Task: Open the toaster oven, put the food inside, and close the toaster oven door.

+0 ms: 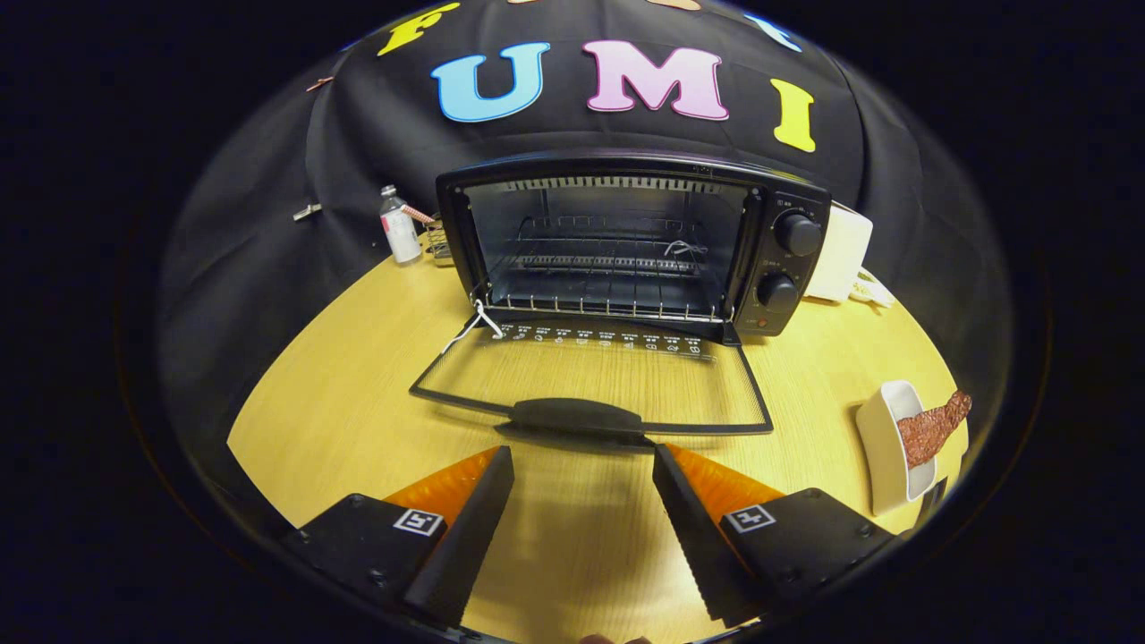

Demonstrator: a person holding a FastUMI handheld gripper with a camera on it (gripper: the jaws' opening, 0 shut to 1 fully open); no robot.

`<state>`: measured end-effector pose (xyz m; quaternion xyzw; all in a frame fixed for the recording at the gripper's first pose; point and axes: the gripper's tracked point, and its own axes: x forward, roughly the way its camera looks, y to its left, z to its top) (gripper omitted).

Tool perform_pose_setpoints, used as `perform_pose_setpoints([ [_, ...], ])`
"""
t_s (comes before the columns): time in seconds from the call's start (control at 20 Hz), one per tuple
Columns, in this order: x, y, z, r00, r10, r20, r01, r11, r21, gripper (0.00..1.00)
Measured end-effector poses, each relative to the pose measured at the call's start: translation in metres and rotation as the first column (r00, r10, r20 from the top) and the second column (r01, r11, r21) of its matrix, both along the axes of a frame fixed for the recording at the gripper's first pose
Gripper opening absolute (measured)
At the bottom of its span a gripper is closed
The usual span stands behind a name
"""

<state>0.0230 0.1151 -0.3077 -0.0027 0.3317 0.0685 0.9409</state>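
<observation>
Fingers (474, 510) spread apart and empty, the gripper (583, 458) hovering over the table (340, 358), just short of the door handle (577, 416). Oven (626, 241) stands ahead with its door (590, 380) folded flat down, 2 knobs (787, 264) on its right. Food (930, 427) lies in a white dish (881, 447) off to the right, well apart from the oven. Bottle (399, 228) stands left of the oven.

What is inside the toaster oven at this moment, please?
Inside the toaster oven, door folded down, sits a bare wire rack; no food there. The meat strip lies in a white dish. The gripper is open.
</observation>
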Motion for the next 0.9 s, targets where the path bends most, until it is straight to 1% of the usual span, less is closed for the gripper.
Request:
perform_pose_setpoints([
  [0.15, -0.005, -0.003, 0.029, 0.999, 0.039, 0.036, -0.039, 0.999, -0.001, 0.98],
  [0.25, -0.01, -0.003, 0.058, 0.995, 0.062, 0.071, -0.066, 0.996, 0.055, 0.98],
  [0.3, -0.012, -0.008, 0.073, 0.993, 0.067, 0.096, -0.073, 0.995, 0.062, 0.98],
  [0.45, -0.018, -0.036, 0.116, 0.982, 0.081, 0.168, -0.088, 0.996, 0.033, 0.98],
  [0.55, -0.022, -0.065, 0.14, 0.977, 0.079, 0.198, -0.08, 0.997, -0.005, 0.98],
  [0.65, -0.026, -0.087, 0.158, 0.973, 0.087, 0.215, -0.088, 0.996, -0.005, 0.97],
  [0.75, -0.023, -0.118, 0.168, 0.97, 0.053, 0.236, -0.051, 0.999, -0.016, 0.97],
  [0.9, -0.027, -0.167, 0.168, 0.976, -0.011, 0.217, 0.017, 1.0, -0.022, 0.97],
])
